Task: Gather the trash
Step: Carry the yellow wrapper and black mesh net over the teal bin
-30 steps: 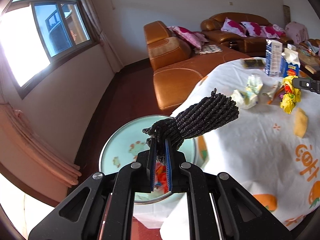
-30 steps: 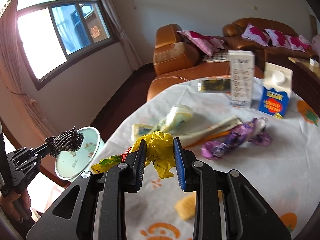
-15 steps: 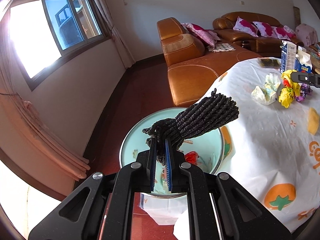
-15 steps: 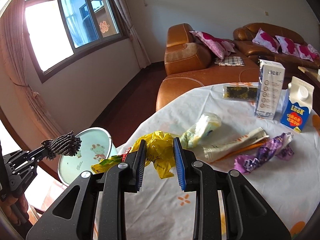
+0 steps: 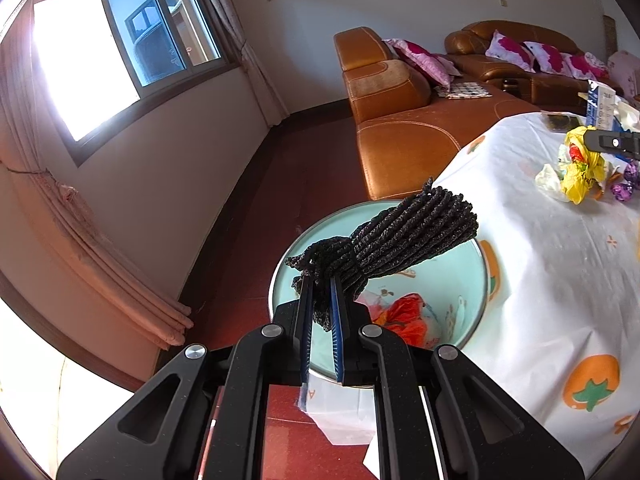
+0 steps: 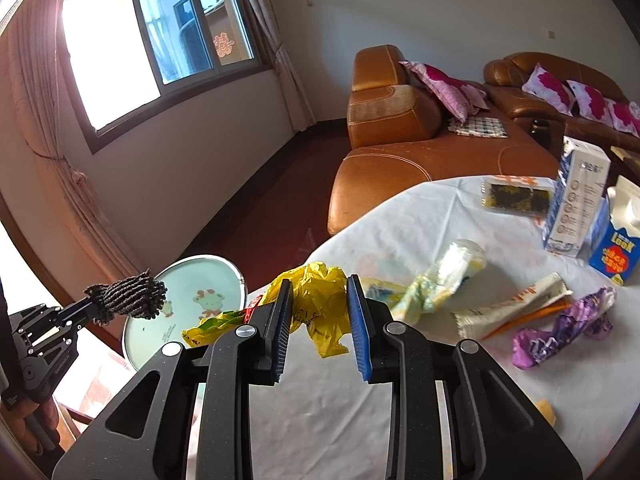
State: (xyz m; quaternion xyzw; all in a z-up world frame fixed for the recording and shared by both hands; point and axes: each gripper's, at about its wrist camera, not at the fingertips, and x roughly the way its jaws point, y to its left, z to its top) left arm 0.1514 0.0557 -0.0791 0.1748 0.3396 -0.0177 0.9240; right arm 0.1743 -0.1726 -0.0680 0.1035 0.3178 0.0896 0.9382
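My left gripper (image 5: pixel 320 280) is shut on a black corded bundle (image 5: pixel 400 236), held above a pale green bin (image 5: pixel 476 280) beside the table. Red and clear wrappers (image 5: pixel 404 314) lie inside the bin. My right gripper (image 6: pixel 316 284) is shut on a crumpled yellow plastic bag (image 6: pixel 320 300), carried over the table's left part. In the right wrist view the left gripper (image 6: pixel 90 304) holds the black bundle (image 6: pixel 128 296) over the bin (image 6: pixel 188 304). In the left wrist view the yellow bag (image 5: pixel 582 168) hangs from the right gripper's fingers (image 5: pixel 612 143).
On the white tablecloth (image 6: pixel 400 220) lie a rolled wrapper (image 6: pixel 448 276), a paper packet (image 6: pixel 516 308), a purple wrapper (image 6: pixel 564 328), a dark packet (image 6: pixel 516 194) and two cartons (image 6: pixel 576 196). An orange leather sofa (image 6: pixel 400 136) stands behind. A hand (image 6: pixel 38 420) grips the left tool.
Both views have swung left. The bin has shifted rightward and more of its inside shows under the left gripper. The right gripper, with the yellow bag, has moved toward the table's left edge.
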